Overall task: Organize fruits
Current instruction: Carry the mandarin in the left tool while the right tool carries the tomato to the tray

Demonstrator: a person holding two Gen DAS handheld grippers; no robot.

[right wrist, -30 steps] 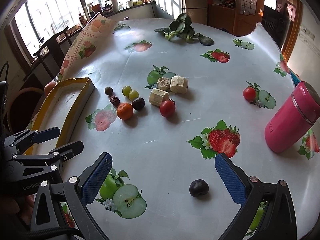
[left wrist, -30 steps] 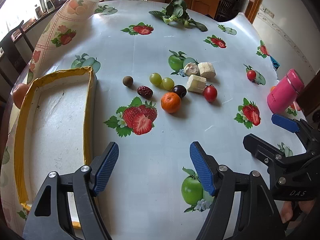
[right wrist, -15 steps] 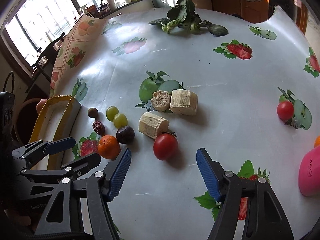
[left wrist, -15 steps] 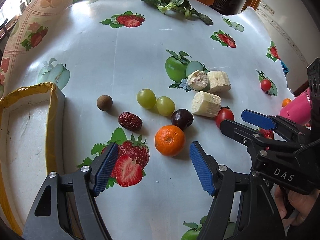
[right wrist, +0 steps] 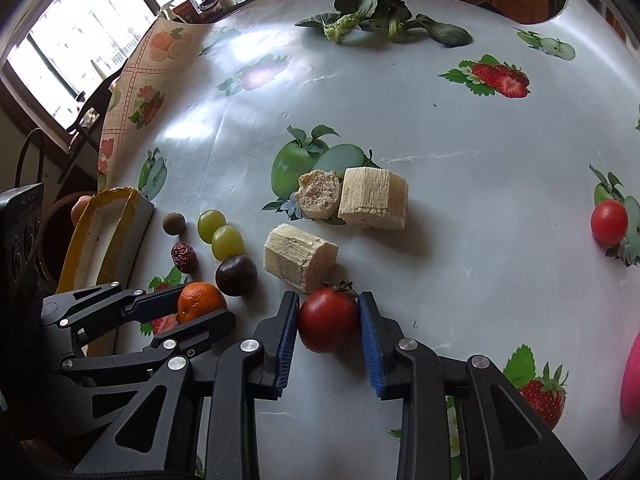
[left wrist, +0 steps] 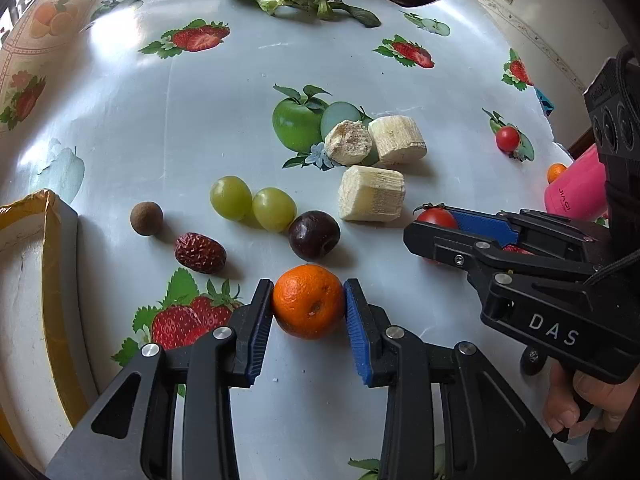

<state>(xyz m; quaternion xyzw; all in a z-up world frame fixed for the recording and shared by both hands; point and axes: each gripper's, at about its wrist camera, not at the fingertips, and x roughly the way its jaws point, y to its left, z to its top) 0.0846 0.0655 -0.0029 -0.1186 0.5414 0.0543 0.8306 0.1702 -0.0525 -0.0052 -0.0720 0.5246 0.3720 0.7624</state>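
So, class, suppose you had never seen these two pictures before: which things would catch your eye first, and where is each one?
First, the orange, pinched between the blue pads of the left gripper low in the middle of the left wrist view. Next, the red tomato, sitting between the fingers of the right gripper. Behind them a loose cluster of small fruits and three pale cut chunks lies on the fruit-printed tablecloth.

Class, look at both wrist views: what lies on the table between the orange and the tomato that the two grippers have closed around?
In the right wrist view, a dark plum lies between the orange and the tomato, set slightly further back.
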